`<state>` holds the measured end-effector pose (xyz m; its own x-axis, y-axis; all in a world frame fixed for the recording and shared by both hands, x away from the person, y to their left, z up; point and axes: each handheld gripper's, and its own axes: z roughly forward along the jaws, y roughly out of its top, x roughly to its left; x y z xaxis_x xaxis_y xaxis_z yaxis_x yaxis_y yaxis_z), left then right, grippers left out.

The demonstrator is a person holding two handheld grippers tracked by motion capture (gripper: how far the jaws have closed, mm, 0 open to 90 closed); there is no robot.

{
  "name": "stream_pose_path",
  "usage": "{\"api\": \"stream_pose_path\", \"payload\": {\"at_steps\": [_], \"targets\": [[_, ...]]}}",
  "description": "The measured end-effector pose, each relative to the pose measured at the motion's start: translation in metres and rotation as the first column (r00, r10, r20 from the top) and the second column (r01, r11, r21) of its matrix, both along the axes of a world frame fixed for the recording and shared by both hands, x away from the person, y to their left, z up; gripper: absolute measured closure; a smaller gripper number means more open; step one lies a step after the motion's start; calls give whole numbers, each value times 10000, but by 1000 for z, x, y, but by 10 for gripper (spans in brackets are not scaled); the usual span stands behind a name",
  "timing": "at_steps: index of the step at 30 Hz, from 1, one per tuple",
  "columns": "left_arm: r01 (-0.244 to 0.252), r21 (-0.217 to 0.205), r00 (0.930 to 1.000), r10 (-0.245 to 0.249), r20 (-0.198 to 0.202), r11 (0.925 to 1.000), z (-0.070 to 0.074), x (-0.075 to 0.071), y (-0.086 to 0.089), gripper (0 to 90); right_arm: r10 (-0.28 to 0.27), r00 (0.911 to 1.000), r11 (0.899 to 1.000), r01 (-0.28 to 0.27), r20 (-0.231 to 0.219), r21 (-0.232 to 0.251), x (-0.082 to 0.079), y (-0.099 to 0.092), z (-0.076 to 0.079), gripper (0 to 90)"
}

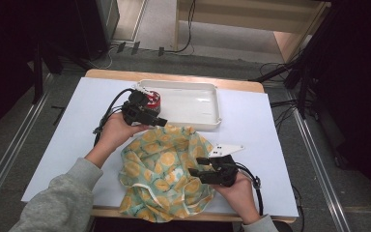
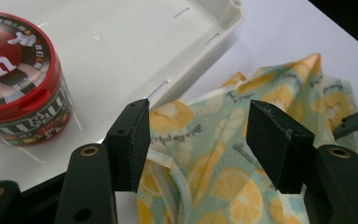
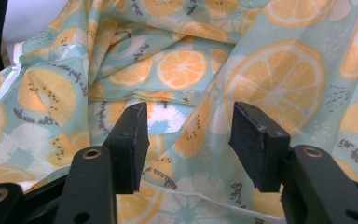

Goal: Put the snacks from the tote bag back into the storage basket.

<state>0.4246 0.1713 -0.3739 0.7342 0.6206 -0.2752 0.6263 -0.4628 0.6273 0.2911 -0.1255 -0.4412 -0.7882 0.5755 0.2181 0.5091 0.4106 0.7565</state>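
The orange-print cloth bag (image 1: 164, 171) lies crumpled on the white table (image 1: 67, 140), at the near edge just in front of the white tray (image 1: 207, 104). A red-lidded candy tub (image 2: 18, 79) sits in the tray's left end. Left gripper (image 1: 145, 115) hovers over the bag's top edge, jaws apart, gripping nothing. Right gripper (image 1: 207, 169) rests at the bag's right side, jaws apart too, just cloth behind them.

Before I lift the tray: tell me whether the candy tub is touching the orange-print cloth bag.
Apart. In the left gripper view the candy tub stands inside the white tray, and bare tray floor and the tray's rim lie between it and the cloth bag outside.
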Motion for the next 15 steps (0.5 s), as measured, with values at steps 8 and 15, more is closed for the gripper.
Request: {"api": "stream_pose_path", "payload": {"at_steps": [8, 15], "targets": [[128, -129, 9999, -127, 69, 9998, 5, -17, 10, 393, 10, 10000, 10000, -10, -2, 2, 0, 1, 0, 484], [254, -159, 9995, -251, 208, 9995, 9, -33, 19, 387, 13, 10000, 10000, -13, 10, -47, -1, 1, 0, 481]]}}
